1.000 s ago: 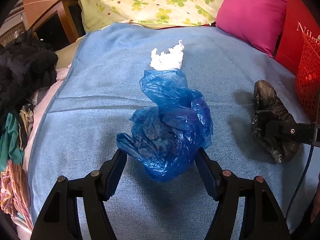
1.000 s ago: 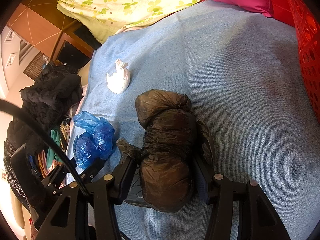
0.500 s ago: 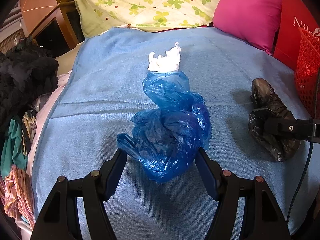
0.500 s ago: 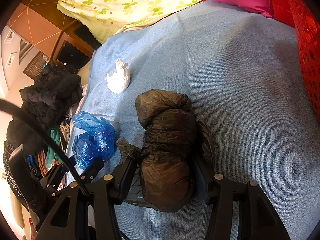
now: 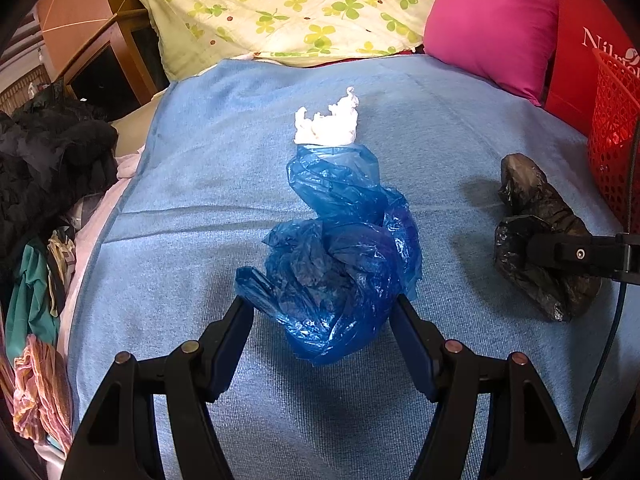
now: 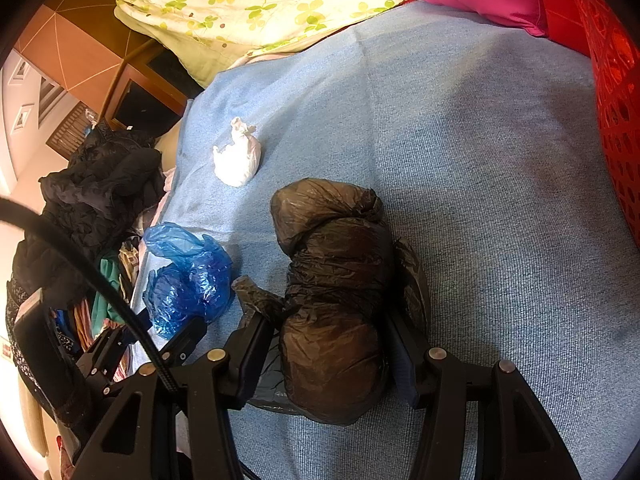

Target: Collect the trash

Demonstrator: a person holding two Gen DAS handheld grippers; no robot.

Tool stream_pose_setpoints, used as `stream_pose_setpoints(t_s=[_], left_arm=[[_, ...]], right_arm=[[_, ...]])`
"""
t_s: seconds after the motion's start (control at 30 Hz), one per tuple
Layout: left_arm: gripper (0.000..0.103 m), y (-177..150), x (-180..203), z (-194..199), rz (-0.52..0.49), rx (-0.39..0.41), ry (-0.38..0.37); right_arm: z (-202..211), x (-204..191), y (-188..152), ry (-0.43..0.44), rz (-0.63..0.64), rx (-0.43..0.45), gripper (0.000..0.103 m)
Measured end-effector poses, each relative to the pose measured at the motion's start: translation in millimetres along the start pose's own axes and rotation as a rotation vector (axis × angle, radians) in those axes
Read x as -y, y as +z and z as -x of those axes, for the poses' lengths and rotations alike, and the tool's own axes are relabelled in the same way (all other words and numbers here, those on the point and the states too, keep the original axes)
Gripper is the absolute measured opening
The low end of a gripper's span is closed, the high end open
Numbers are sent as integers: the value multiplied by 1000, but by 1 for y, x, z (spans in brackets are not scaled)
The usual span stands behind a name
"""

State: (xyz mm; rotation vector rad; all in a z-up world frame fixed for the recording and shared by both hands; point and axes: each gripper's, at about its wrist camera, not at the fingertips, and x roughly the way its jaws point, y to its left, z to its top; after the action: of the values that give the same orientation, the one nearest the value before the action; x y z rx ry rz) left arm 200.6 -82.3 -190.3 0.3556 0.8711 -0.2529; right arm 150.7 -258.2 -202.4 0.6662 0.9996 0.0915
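The bed [image 5: 208, 184] takes up most of both views, covered in a blue blanket, with a clover-print quilt [image 5: 288, 8] and a pink pillow [image 5: 492, 20] along the far end, a red basket [image 6: 616, 112] on the right edge and a heap of dark clothes [image 6: 92, 200] off the left side. The black bag [image 6: 336, 292] is the bigger bit of trash, a lumpy bundle lying on the blanket, and the right tool [image 6: 326, 344] comes at it angled downward with its jaws fairly narrow, a pad pressed on each flank of the near end, so it's gripping it. To its left the blue bag [image 5: 340, 264] is crumpled up on the blanket, and the left tool [image 5: 322, 320] tilts down the same way, jaws wider, both pads against the sides of the bag, holding it. Both bags look like they're on the bed, can't tell if either is lifted at all. Smallest one, a white wad [image 5: 328, 124], sits just past the blue bag, toward the quilt, nothing touching it.
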Motion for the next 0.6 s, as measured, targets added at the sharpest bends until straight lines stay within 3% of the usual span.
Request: stream_pose_setpoints(t_s=[0.6], left_arm=[[71,0,1,1,-16,6,9]], right_arm=[[-1,0,2,-14,26,-7,57]])
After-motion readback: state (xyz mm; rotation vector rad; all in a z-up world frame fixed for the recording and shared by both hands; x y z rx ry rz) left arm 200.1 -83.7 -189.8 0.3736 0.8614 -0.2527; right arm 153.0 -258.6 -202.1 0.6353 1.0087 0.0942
